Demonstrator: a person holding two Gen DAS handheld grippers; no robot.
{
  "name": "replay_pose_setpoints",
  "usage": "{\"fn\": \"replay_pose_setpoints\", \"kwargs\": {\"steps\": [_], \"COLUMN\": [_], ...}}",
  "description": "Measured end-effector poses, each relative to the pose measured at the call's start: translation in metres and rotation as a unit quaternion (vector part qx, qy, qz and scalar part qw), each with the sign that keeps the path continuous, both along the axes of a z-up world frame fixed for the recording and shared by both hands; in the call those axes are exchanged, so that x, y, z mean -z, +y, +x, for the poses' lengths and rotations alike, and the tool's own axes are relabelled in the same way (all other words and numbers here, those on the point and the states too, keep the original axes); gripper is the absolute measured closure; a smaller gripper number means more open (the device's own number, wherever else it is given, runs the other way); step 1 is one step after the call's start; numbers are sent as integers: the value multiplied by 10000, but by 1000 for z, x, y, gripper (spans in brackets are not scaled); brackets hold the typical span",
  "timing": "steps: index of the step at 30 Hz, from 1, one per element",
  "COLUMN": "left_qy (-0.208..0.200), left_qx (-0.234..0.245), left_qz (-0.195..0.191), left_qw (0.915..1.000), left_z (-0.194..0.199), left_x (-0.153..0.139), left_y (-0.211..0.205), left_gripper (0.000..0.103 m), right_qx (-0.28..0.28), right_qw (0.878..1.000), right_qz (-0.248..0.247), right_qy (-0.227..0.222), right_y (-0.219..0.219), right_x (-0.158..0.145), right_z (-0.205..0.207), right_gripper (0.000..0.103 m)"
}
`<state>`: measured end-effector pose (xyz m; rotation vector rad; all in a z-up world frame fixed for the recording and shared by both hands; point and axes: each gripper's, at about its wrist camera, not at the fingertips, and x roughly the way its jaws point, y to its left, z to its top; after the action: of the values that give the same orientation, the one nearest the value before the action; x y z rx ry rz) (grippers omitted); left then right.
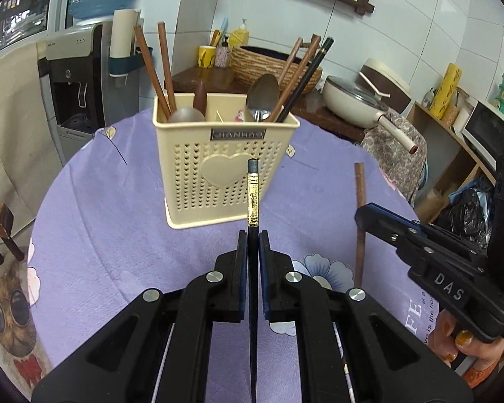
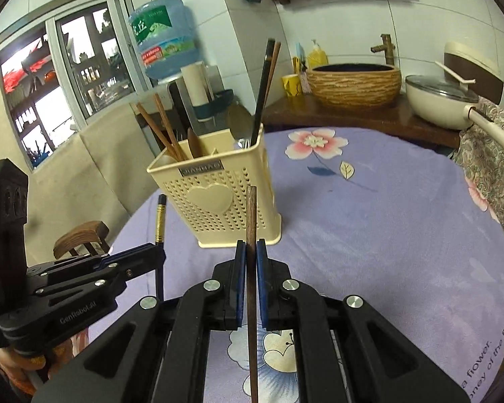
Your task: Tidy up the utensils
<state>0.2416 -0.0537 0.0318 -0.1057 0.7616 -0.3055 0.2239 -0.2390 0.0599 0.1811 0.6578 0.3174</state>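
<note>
**Each gripper holds one chopstick in front of the utensil holder**

The left gripper (image 1: 251,235) is pressed together on a black chopstick (image 1: 252,194). The chopstick has a gold band near its upper end, and it stands up between the two blue pads, pointing toward the holder. In the right wrist view the same gripper (image 2: 158,253) is seen from the side at the lower left, with the black chopstick (image 2: 160,221) rising above it.

The right gripper (image 2: 251,243) pinches a brown wooden chopstick (image 2: 251,215) in the same manner, upright between its pads. From the left wrist view this gripper (image 1: 361,213) comes in from the right, and the brown chopstick (image 1: 359,198) passes through its tip.

The cream utensil holder (image 1: 223,164) stands on the table with a purple flowered cloth (image 1: 117,235), just behind both chopstick ends. It has small holes and a heart shape on its front wall. Inside it already are several brown chopsticks (image 1: 154,70), one black chopstick (image 1: 305,80), a metal spoon (image 1: 262,95) and some dark spoons (image 1: 186,114).

A hand (image 1: 467,346) with yellow nails holds the handle of the right gripper.
</note>
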Motion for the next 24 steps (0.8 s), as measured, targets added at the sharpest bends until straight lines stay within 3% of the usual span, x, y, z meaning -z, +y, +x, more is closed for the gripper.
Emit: {"fn": "replay_pose_setpoints", "kwargs": {"steps": [12,24], "left_qy": [-398,-490], "left_qx": [78,71], "left_qz": [-28,-22], "left_qw": [9992,9988], "left_z": [-15,-19], "left_x": [-36,-42], "left_y": [8,10], "left_gripper": [96,96], "right_qx": [-7,-57], "right_qw": [9992,9984], "right_qz": [-16,-101], "right_qy": [-402,-549], "right_y": [-4,2], "right_x": [-33,-44], "right_z": [-22,-29], "right_gripper": [96,96]}}
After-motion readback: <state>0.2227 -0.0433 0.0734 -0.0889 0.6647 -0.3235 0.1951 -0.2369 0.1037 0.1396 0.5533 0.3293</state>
